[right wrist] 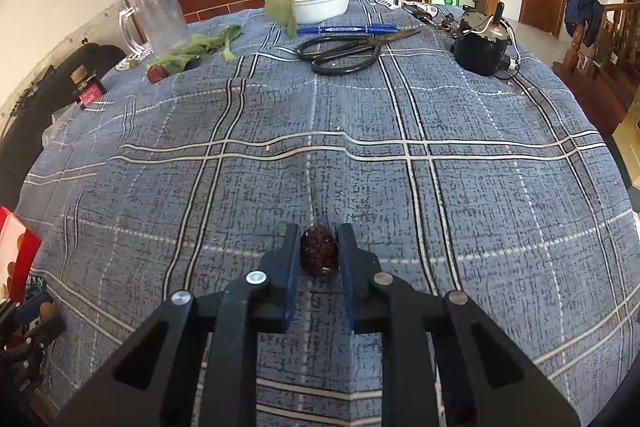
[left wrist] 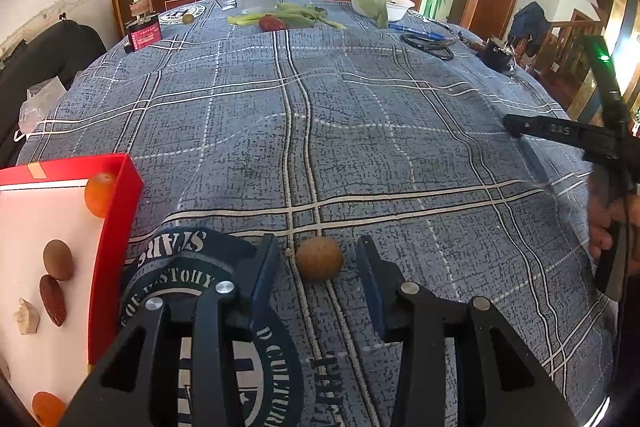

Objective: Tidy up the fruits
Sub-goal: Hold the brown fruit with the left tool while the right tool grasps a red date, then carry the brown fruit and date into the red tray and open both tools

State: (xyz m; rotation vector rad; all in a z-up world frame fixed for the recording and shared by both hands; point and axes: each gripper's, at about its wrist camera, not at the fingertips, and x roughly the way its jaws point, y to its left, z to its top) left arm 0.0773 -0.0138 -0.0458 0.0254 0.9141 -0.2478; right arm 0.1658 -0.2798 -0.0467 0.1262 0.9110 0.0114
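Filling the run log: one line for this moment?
left gripper: open around brown fruit | right gripper: shut on dark date | red box: holds fruits

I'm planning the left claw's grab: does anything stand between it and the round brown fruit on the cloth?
Nothing visible does. The round brown fruit lies on the blue plaid tablecloth between the open fingers of the left claw, with bare cloth on both sides. The red cardboard box sits off to the left.
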